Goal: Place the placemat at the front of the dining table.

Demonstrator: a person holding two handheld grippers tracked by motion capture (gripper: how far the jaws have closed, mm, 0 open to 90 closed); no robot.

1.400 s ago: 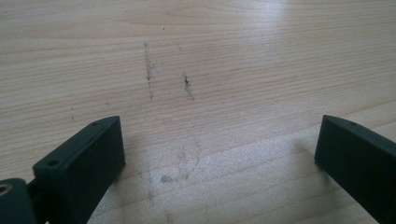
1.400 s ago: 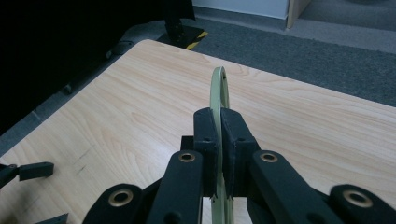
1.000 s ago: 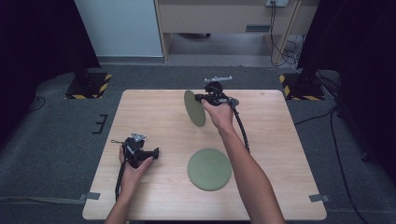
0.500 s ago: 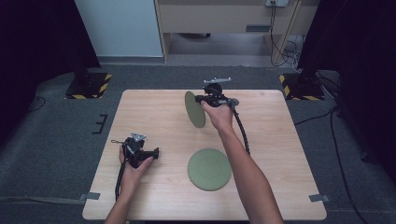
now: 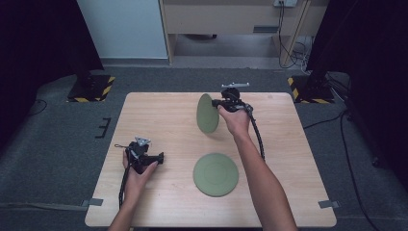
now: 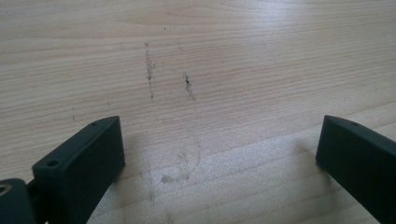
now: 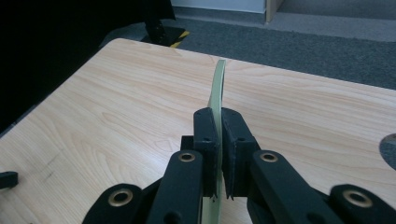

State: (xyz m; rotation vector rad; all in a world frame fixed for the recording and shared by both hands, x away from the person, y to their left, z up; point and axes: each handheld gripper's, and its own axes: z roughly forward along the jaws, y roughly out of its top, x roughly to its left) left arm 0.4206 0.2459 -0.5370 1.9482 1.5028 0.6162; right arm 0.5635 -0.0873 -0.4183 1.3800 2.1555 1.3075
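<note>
Tongs first: the right gripper has its jaws pinched tight on the rim of a green plate, holding it on edge above the far middle of the table. In the right gripper view the plate rises thin and upright between the two black jaws, which bite only a short way in from the rim.

A second green plate lies flat nearer the person, well apart from the raised one. Judging from that, the step in hand is probably to carry the held plate over and lay it on the flat one.

To do it well, the grip should stay firm, since so shallow a bite could let the plate swing or slip. Tipping it toward flat gradually, with its low edge meeting the other plate first, would keep it from clattering or sliding off-centre.

Over at the near left, the left gripper rests low over bare wood, its jaws spread wide and holding nothing.
</note>
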